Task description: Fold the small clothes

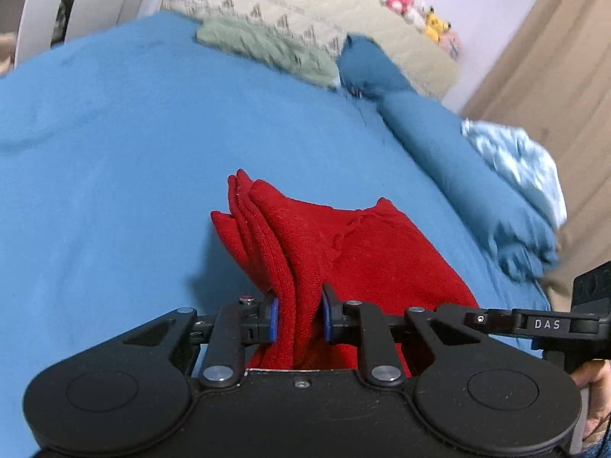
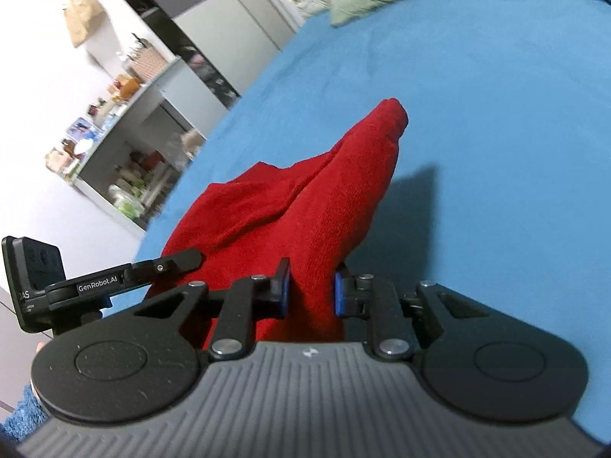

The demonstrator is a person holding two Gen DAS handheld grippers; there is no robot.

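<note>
**Red cloth held by both grippers over the bed**

While both grippers grip it, the red cloth point(image 1: 343, 252) hangs in folds above the blue sheet point(image 1: 114, 160) and throws a dark shadow on the sheet beside it. The left gripper point(image 1: 298, 315) has its two blue pads point(image 1: 272, 320) pressed on a thick bunch of the cloth, with several layers standing up in ridges just beyond the pads. From that bunch the cloth spreads toward the right gripper, whose arm with white letters shows at the edge of the left view.

In the right view, the right gripper point(image 2: 311, 292) has its fingers clamped on another bunch of the cloth point(image 2: 305, 198). Its blue pads point(image 2: 338, 294) touch the fabric on both sides. Beyond the pads the cloth rises to a rounded tip and sags toward the left gripper point(image 2: 114, 280), of which only one side is visible in this view.

Far from the cloth, at the head of the bed, a green pillow point(image 1: 267, 51) lies on the sheet beside a blue pillow point(image 1: 370, 68). A pale blue cloth point(image 1: 515, 160) lies crumpled near the far edge of the bed. Behind the pillows, plush toys point(image 1: 404, 0) sit in a row on the headboard point(image 1: 305, 4). Off the other side of the bed stands a shelf point(image 2: 126, 145) with small things.
</note>
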